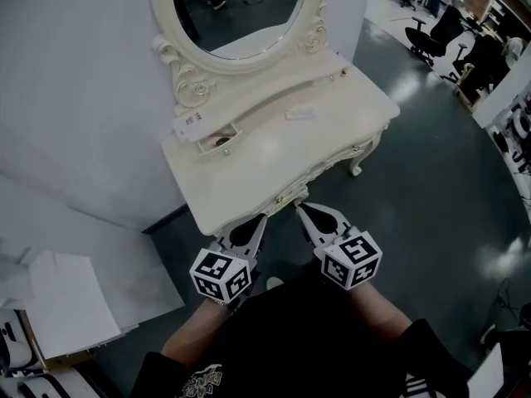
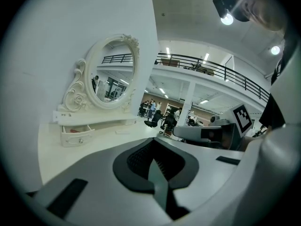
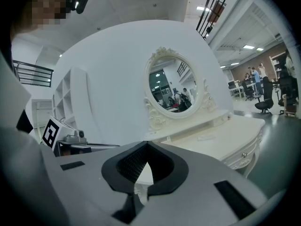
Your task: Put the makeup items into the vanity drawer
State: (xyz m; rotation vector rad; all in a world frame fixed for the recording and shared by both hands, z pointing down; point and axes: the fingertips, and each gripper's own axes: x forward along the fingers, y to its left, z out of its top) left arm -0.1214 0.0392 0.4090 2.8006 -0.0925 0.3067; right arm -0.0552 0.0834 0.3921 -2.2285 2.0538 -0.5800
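Observation:
A cream vanity table [image 1: 274,164] with an oval mirror [image 1: 241,7] stands against the wall. A small drawer [image 1: 217,139] on its raised shelf is pulled open at the left, with something red and dark inside; it also shows in the left gripper view [image 2: 77,134]. One flat white item [image 1: 300,114] lies on the tabletop. My left gripper [image 1: 260,219] and right gripper [image 1: 302,209] hover side by side at the table's front edge. Both are shut and empty, as the left gripper [image 2: 151,141] and the right gripper [image 3: 146,144] show in their own views.
A front drawer with a small knob [image 1: 358,148] runs under the tabletop. Office chairs [image 1: 436,31] stand on the dark floor at the far right. White boxes and shelving [image 1: 58,305] sit at the lower left. The person's dark sleeves fill the bottom edge.

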